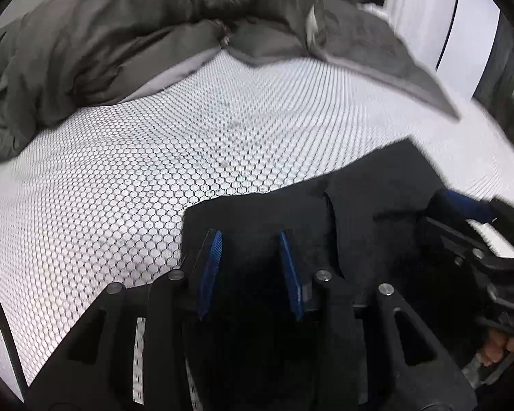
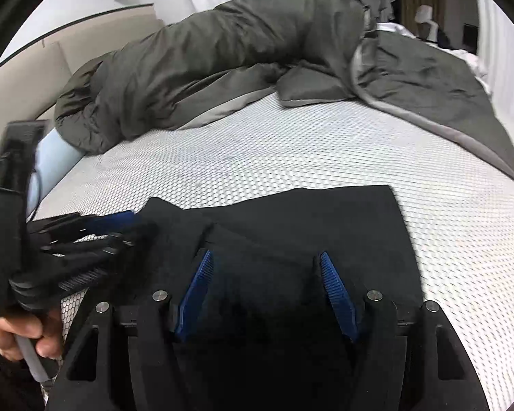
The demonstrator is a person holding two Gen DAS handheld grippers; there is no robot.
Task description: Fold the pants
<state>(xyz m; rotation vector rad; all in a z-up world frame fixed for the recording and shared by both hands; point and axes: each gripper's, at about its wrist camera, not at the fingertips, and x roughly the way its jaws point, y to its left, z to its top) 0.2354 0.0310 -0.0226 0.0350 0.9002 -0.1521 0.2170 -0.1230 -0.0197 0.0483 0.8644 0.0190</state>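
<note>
Pants, black and folded into a flat layered rectangle, lie on the bed near its front edge, on the white honeycomb-patterned mattress cover. One straight edge of the cloth runs across the mattress and ends in a sharp far right corner in the right wrist view; a fold line crosses the upper layer towards the left.

Above the right half of the cloth sits the right gripper. Its blue ribbed fingers stand well apart, with only the flat cloth showing between them and nothing pinched. The left gripper sits over the left part of the pants, close to their left edge. Its blue fingers stand narrower but still parted, with dark cloth beneath the gap; whether the tips touch the fabric cannot be told. Each gripper shows, blurred, at the side of the other's view, and the two are near each other.

A hand grips the left gripper's handle at the lower left of the right wrist view.

An olive-grey duvet is bunched along the far side of the bed, one flat corner trailing towards the right edge. A pale blue pillow peeks from under it at the left.
</note>
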